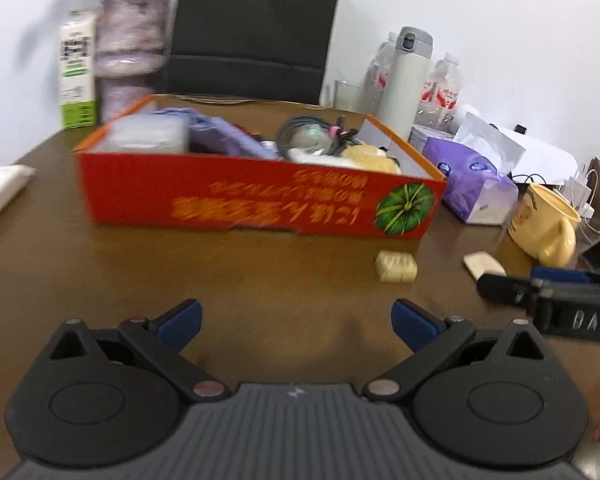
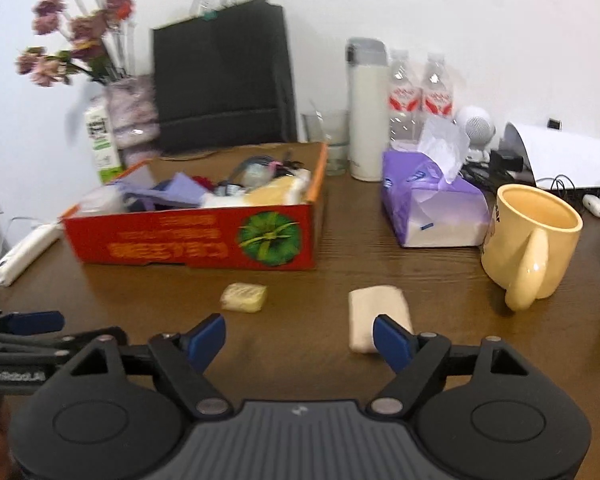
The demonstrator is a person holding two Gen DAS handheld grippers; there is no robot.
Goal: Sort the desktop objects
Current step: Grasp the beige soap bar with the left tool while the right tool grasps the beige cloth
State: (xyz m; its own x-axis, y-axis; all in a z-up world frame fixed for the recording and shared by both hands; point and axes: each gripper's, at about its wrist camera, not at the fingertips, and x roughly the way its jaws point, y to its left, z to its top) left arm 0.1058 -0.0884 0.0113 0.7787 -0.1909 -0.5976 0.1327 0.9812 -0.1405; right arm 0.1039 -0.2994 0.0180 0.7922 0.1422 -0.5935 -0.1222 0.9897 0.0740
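A red cardboard box point(image 1: 260, 196) point(image 2: 196, 236) with a green pumpkin print holds several mixed items on the brown desk. In front of it lie a small pale yellow wrapped block point(image 1: 396, 266) point(image 2: 244, 297) and a cream folded packet point(image 1: 484, 265) point(image 2: 374, 312). My left gripper point(image 1: 296, 322) stands open over bare desk, nothing between its blue pads. My right gripper point(image 2: 300, 340) is open too, its right fingertip just in front of the cream packet, not gripping it. The right gripper point(image 1: 548, 296) also shows at the left wrist view's right edge.
A yellow mug point(image 2: 530, 240) point(image 1: 544, 224) and a purple tissue pack point(image 2: 432, 204) point(image 1: 476, 184) sit right of the box. Behind stand a white flask point(image 2: 366, 108), water bottles point(image 2: 420, 92), a glass point(image 2: 328, 140), a dark bag point(image 2: 224, 76), a flower vase point(image 1: 134, 52) and a carton point(image 1: 76, 72).
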